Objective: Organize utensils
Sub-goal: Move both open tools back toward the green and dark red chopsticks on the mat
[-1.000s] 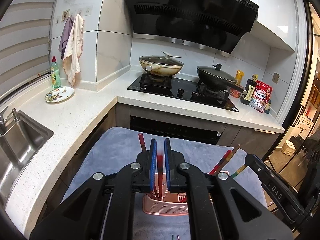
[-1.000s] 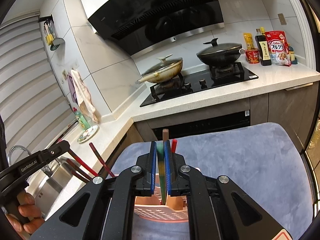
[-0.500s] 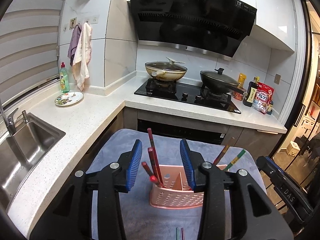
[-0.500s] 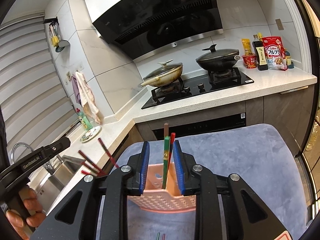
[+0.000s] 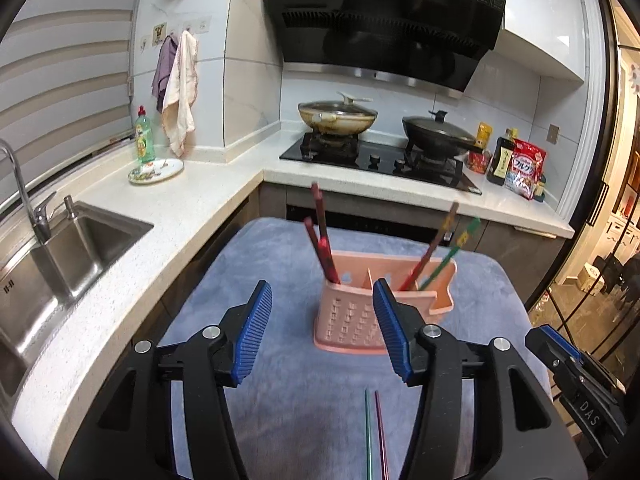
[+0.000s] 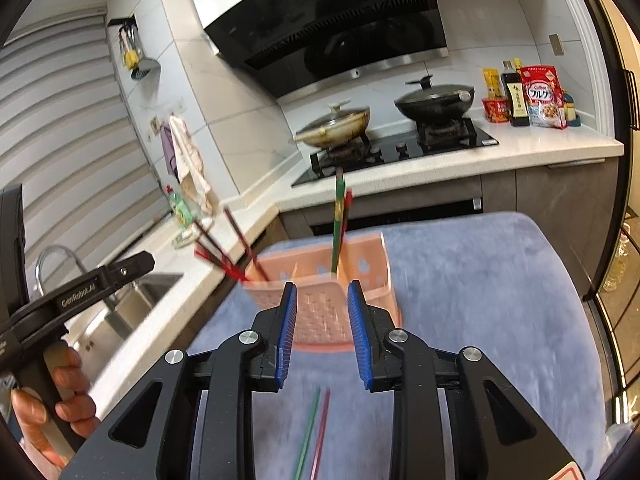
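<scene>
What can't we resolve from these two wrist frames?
- Left wrist: green and pink chopsticks on the mat are cut off by the bottom edge; length unknown.
- Right wrist: pink holder and dark red chopsticks are motion-blurred; the count is unclear.
- Both: holder walls hide the lower chopstick ends.

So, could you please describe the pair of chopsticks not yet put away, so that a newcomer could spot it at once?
Start at the blue-grey cloth on the table facing the stove, and find the pink slotted holder standing on it. In front of that holder, nearest the camera, a green and a pink chopstick lie flat side by side on the cloth. Every other chopstick stands tilted inside the holder.
</scene>
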The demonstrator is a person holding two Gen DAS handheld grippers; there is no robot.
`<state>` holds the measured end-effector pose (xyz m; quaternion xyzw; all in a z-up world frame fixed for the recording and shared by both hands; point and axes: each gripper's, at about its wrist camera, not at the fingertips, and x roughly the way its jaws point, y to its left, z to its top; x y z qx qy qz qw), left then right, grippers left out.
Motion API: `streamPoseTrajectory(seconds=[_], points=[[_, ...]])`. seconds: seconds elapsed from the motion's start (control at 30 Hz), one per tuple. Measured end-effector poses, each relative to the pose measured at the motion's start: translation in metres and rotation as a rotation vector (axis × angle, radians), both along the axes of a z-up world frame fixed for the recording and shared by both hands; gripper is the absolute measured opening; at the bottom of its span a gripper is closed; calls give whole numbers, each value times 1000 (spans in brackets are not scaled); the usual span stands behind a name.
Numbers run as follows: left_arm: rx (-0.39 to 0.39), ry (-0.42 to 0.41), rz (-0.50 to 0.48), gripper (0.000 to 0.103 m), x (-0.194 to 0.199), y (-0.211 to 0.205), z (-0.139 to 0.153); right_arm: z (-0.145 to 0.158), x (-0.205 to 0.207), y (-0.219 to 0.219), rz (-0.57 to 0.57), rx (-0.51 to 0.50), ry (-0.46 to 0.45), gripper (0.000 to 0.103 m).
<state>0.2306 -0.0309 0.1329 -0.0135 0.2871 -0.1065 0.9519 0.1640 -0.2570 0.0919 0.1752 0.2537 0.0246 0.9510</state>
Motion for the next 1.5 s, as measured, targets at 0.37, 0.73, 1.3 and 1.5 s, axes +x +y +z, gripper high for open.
streamPoseTrajectory(seconds=[0.37,0.73,1.3,1.5], points=[[44,146,-11,50,-43,7,-69,-70,-56,23,47,-28,180,26],[81,261,-2,50,-75,24,-120,-119,-95,55,101,-78,300,26],[119,321,1,50,-101,33,-151,-154,-106,101,189,-97,361,26],[125,337,-6,50,-105,32,-157,-161,-104,100,180,-105,377,26]])
